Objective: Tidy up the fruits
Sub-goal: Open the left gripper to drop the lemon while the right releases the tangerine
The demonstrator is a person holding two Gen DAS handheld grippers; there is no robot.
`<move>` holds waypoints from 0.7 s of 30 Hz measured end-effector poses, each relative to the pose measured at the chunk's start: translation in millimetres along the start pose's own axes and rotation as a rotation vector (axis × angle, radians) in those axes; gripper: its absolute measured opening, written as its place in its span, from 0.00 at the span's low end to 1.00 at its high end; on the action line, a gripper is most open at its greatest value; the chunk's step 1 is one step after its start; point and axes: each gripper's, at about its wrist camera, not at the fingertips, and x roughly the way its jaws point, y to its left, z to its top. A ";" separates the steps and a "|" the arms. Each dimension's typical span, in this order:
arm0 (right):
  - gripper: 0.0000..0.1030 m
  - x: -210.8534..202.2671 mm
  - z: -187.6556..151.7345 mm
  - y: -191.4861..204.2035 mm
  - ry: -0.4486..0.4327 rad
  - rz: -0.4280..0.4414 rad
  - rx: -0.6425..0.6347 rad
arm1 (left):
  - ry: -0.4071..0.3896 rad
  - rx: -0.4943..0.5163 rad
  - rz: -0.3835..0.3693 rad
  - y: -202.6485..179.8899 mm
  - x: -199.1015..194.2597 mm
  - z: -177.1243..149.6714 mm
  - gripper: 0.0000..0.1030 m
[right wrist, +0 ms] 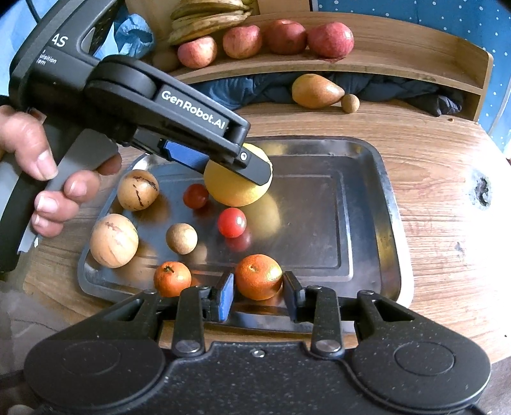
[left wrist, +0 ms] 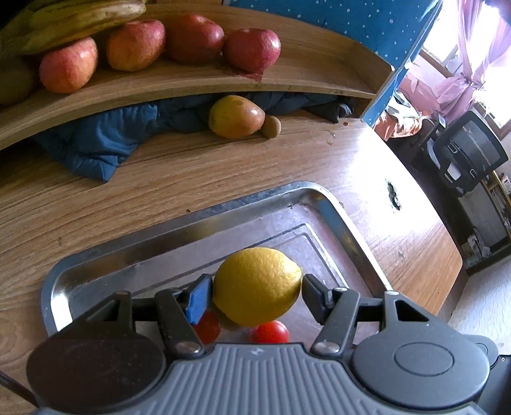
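My left gripper (left wrist: 255, 292) is shut on a yellow lemon (left wrist: 257, 285) and holds it over the steel tray (left wrist: 338, 220). In the right wrist view the left gripper (right wrist: 242, 172) grips the lemon (right wrist: 233, 191) above the tray (right wrist: 383, 198). Two cherry tomatoes (right wrist: 232, 222), two oranges (right wrist: 258, 276), two tan round fruits (right wrist: 114, 240) and a small brown fruit (right wrist: 181, 238) lie in the tray. My right gripper (right wrist: 258, 295) is open, its fingers either side of the larger orange at the tray's near edge.
A wooden shelf (right wrist: 415, 64) at the back holds several red apples (right wrist: 330, 40) and bananas (right wrist: 207, 19). Under it lie a mango (right wrist: 314, 91), a small brown fruit (right wrist: 350, 102) and blue cloth (left wrist: 105, 143). The table's right edge (left wrist: 447, 242) is close.
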 end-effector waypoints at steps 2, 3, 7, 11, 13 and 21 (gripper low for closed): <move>0.38 -2.7 -0.7 0.6 -0.008 -0.003 -0.004 | -0.012 -0.007 0.010 -1.1 -4.0 -1.7 0.71; 0.39 -4.3 -0.9 1.2 -0.012 -0.004 -0.007 | -0.019 -0.010 0.016 -1.5 -5.9 -2.6 0.72; 0.48 -14.5 -5.4 1.0 -0.031 -0.011 -0.024 | -0.051 -0.035 0.034 -3.5 -17.9 -9.6 0.77; 0.56 -27.4 -10.0 -0.9 -0.055 -0.015 -0.045 | -0.083 -0.055 0.056 -8.5 -33.5 -21.0 0.83; 0.59 -34.0 -12.5 -1.7 -0.067 -0.015 -0.055 | -0.096 -0.068 0.071 -11.3 -41.5 -28.5 0.86; 0.75 -62.1 -27.6 -6.5 -0.105 0.005 -0.084 | -0.145 -0.141 0.167 -24.9 -76.1 -67.7 0.97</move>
